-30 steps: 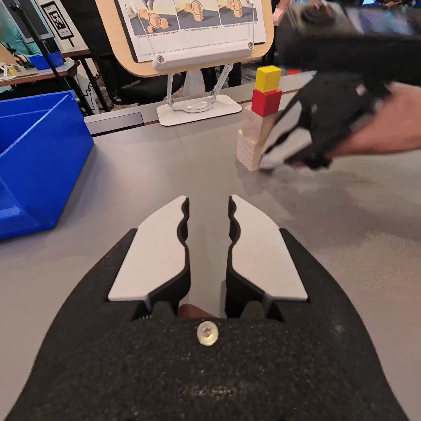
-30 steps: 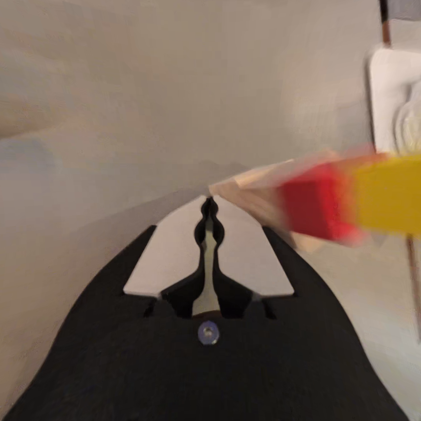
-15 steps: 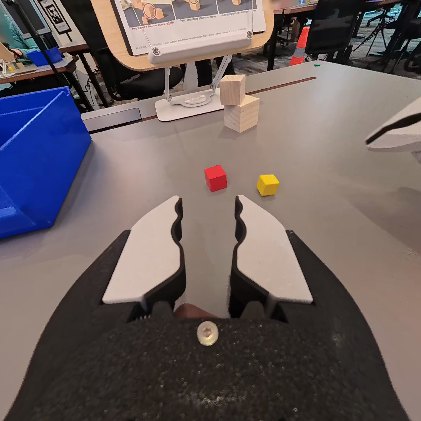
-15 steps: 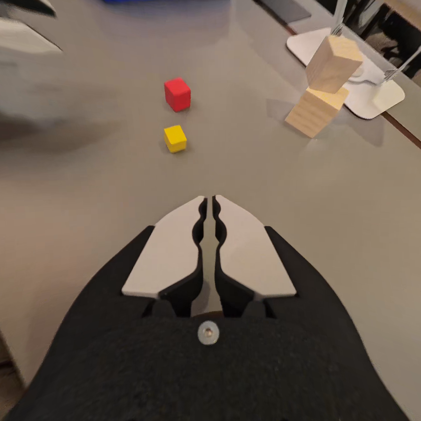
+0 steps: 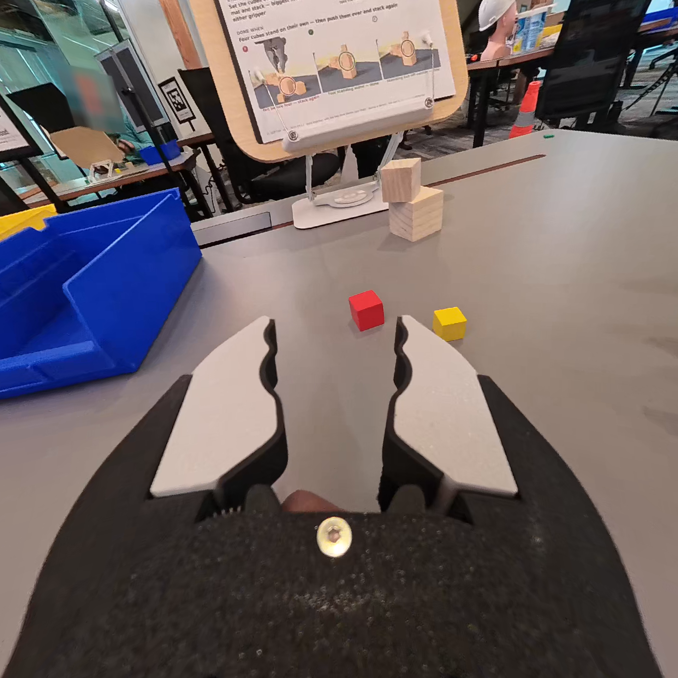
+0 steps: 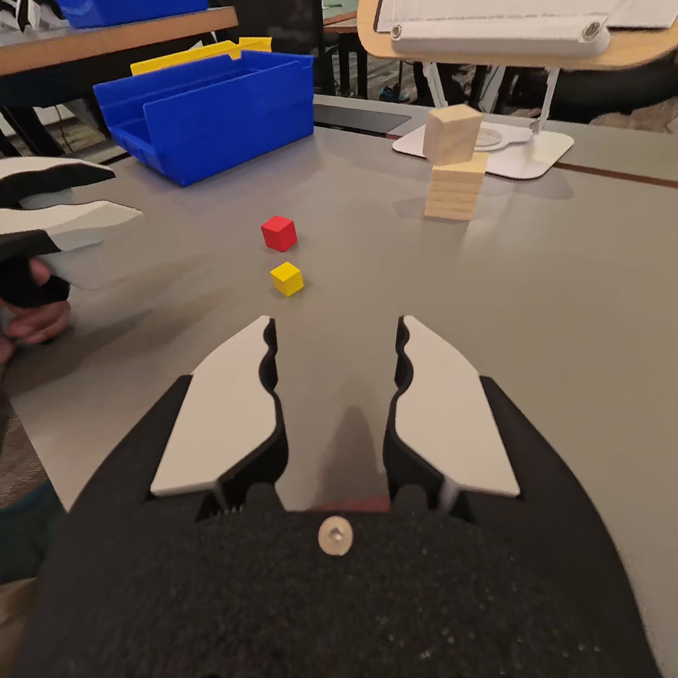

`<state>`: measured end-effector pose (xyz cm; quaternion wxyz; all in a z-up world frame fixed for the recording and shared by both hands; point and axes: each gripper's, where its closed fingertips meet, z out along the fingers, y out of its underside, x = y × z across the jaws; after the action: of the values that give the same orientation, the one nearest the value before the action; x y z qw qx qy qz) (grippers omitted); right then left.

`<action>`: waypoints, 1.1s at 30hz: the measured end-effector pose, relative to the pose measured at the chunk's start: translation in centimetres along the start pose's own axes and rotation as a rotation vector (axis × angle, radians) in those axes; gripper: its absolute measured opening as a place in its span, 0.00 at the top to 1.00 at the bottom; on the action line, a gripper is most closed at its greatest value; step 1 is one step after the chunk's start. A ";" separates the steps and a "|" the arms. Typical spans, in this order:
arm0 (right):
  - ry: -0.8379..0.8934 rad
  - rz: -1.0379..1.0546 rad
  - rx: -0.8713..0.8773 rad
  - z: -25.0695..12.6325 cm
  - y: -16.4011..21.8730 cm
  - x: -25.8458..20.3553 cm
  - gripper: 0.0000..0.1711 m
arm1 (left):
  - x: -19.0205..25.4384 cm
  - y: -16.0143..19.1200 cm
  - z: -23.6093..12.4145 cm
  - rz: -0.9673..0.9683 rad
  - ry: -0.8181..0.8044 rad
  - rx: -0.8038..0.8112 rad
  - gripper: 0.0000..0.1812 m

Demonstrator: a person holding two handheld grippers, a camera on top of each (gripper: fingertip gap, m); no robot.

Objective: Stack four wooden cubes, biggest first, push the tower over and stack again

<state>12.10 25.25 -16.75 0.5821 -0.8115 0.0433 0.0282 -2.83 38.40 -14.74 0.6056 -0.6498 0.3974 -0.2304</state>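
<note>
The red cube (image 5: 366, 310) and yellow cube (image 5: 449, 323) lay apart on the table — the smaller plain cube (image 5: 400, 179) sat tilted atop the biggest cube (image 5: 416, 214).

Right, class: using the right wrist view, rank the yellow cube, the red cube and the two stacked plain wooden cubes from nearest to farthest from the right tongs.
1. Yellow cube: nearest, just ahead of the right tongs, slightly left.
2. Red cube: next, directly behind the yellow one.
3. Stacked plain wooden cubes: farthest, ahead to the right, by the white stand base.
</note>
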 end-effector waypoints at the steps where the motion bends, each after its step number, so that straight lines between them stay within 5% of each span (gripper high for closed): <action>1: -0.008 0.012 -0.002 0.1 0.2 -0.2 0.64 | 0.0 0.0 0.0 -0.002 0.001 0.003 0.66; 33: -0.001 -0.073 -0.070 1.0 0.8 -0.2 0.65 | 1.1 0.6 0.5 0.052 0.043 -0.041 0.66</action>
<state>11.79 25.98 -17.81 0.5539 -0.8325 0.0121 0.0089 -1.97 37.83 -15.57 0.5893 -0.6465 0.4316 -0.2203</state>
